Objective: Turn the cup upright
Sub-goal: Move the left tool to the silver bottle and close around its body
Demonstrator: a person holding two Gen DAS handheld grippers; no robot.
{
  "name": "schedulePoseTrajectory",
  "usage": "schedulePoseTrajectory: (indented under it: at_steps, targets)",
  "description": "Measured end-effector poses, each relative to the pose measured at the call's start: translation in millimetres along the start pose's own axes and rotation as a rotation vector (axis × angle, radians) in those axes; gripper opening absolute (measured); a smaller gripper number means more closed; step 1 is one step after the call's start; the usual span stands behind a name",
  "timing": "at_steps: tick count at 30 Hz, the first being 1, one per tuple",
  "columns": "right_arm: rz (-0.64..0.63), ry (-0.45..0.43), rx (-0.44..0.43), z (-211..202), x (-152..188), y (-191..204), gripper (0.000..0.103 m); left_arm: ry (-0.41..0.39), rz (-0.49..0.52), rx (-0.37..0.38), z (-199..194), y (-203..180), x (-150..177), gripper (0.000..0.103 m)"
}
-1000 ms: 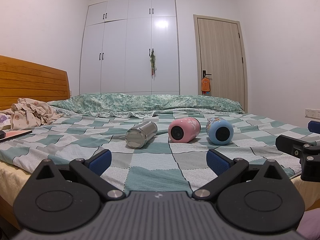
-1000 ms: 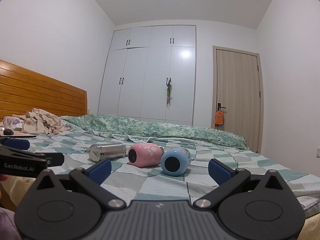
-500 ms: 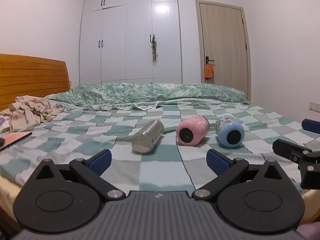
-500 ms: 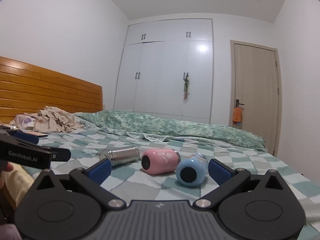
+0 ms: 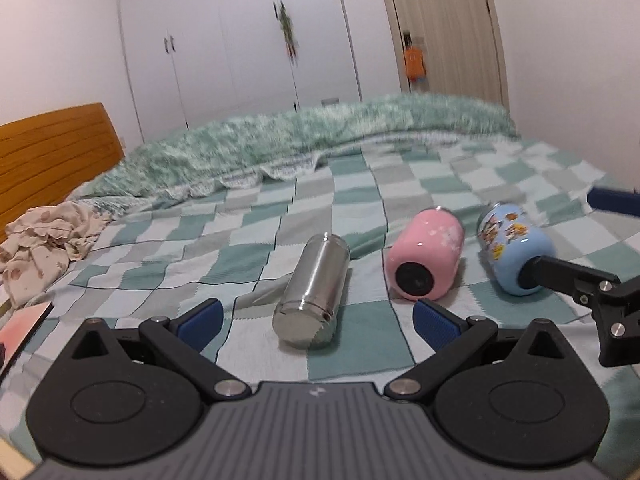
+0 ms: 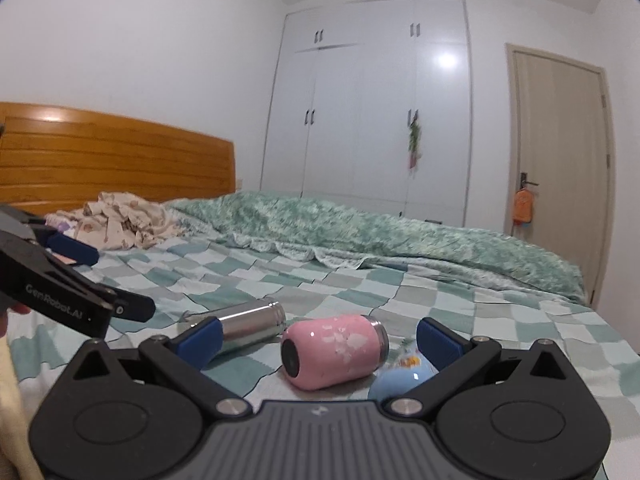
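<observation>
Both claws nearer cups, left claw [image 5: 316,322] spread before steel cup [image 5: 314,286]

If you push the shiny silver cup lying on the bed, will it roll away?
Probably a little. The silver cup is a smooth cylinder lying on its side, so it should roll sideways. The soft checked blanket would likely slow it. Its polished metal may feel slippery.

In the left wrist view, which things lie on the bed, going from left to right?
Crumpled cloth → steel cup → pink cup → blue cup. All three cups lie on their sides on the checked blanket.
</observation>
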State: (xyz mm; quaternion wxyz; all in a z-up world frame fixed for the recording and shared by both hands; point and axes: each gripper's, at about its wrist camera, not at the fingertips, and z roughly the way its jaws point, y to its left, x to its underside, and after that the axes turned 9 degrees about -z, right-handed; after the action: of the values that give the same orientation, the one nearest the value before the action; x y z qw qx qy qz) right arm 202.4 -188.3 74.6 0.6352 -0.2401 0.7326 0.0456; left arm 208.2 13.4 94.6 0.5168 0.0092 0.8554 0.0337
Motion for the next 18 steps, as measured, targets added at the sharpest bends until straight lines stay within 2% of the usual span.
schedulePoseTrajectory:
  at_steps: [3,10,16,18]
  targets:
    - [-0.003,0.038,-0.038,37.4,-10.1,-11.7,0.103,0.076,0.025,-0.007,31.3,-1.8,-16.2,0.103]
    - [0.054,0.185,-0.127,133.5,-19.1,-41.8,0.103,0.227,0.074,-0.054,112.0,-1.8,-37.0,0.103]
    - [0.037,0.263,-0.163,178.7,-14.0,-48.8,0.103,0.341,0.076,-0.078,181.8,-0.4,-36.5,0.103]
    - [0.023,0.28,-0.162,189.2,-13.2,-50.0,0.103,0.374,0.075,-0.075,197.9,-1.1,-34.4,0.097]
